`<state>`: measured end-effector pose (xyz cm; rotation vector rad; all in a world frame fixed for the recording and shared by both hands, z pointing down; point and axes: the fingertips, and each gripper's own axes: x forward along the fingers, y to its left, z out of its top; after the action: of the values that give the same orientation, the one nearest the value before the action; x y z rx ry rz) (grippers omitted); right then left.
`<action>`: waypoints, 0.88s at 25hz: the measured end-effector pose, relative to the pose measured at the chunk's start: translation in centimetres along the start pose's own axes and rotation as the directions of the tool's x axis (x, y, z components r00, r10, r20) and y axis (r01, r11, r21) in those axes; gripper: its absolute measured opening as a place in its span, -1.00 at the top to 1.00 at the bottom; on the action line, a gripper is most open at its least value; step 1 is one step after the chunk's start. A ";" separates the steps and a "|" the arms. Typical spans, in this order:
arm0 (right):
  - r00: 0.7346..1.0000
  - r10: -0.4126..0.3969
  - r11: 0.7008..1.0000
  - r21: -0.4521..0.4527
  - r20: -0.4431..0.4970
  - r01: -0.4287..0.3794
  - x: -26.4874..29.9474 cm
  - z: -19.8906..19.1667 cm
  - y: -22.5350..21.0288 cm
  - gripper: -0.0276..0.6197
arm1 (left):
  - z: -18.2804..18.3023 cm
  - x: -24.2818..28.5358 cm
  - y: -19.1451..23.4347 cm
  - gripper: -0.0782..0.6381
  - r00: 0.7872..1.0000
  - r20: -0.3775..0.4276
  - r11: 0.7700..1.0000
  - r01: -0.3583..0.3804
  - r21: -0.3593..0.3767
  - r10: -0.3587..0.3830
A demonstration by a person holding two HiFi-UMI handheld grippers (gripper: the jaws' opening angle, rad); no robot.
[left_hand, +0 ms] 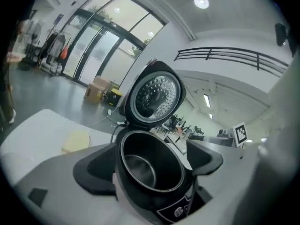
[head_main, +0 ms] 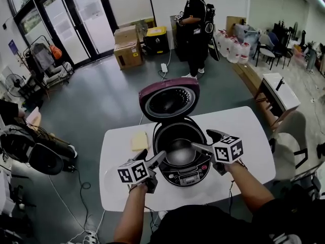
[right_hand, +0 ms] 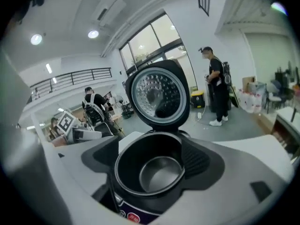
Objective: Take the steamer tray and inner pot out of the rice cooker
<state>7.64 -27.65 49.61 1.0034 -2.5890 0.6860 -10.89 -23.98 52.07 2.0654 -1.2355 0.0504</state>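
Yellow pad on white table, left of rice cooker. L gripper near-left of cooker, fingers wide, gripping nothing. Lid up at far side; inner pot seated in cooker. R gripper at cooker's right, fingers wide, empty.

The rice cooker sits at the middle of a white desk, its mouth open to reach from above, with the inner pot seated inside. The raised lid stands at the far rim and walls off any approach from behind. The left gripper and right gripper flank the near front, jaws apart. Open desk lies on both sides; a yellow pad lies left of the cooker. A person stands well beyond, on the floor.
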 end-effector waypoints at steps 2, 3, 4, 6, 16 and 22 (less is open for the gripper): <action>0.998 0.055 0.991 0.124 -0.044 -0.049 0.1 -1.2 -1.2 -0.37 | -0.2 0.3 0.0 -0.51 0.999 -0.009 0.991 0.051 -0.126 -0.052; 0.994 0.086 0.980 0.187 -0.061 -0.073 0.2 -1.7 -1.8 -0.37 | -0.3 0.5 0.0 -0.50 0.997 -0.011 0.978 0.078 -0.194 -0.082; 0.990 0.119 0.963 0.252 -0.074 -0.097 0.3 -2.2 -2.3 -0.37 | -0.4 0.8 0.1 -0.47 0.994 -0.013 0.961 0.100 -0.257 -0.107; 0.979 0.186 0.912 0.386 -0.088 -0.139 0.7 -3.2 -3.1 -0.36 | -0.7 1.3 0.5 -0.45 0.990 -0.018 0.925 0.122 -0.361 -0.137; 0.942 0.331 0.652 0.735 -0.056 -0.185 2.7 -5.8 -5.1 -0.35 | -3.0 2.7 2.6 -0.41 0.988 -0.043 0.807 0.097 -0.582 -0.150; 0.939 0.340 0.620 0.764 -0.056 -0.179 3.4 -5.9 -4.9 -0.34 | -2.9 2.6 3.2 -0.34 0.985 -0.030 0.780 0.117 -0.615 -0.172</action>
<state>9.07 -29.57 57.62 0.6604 -2.2752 1.9519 -11.13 -25.08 57.02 1.5524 -0.8766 -0.2988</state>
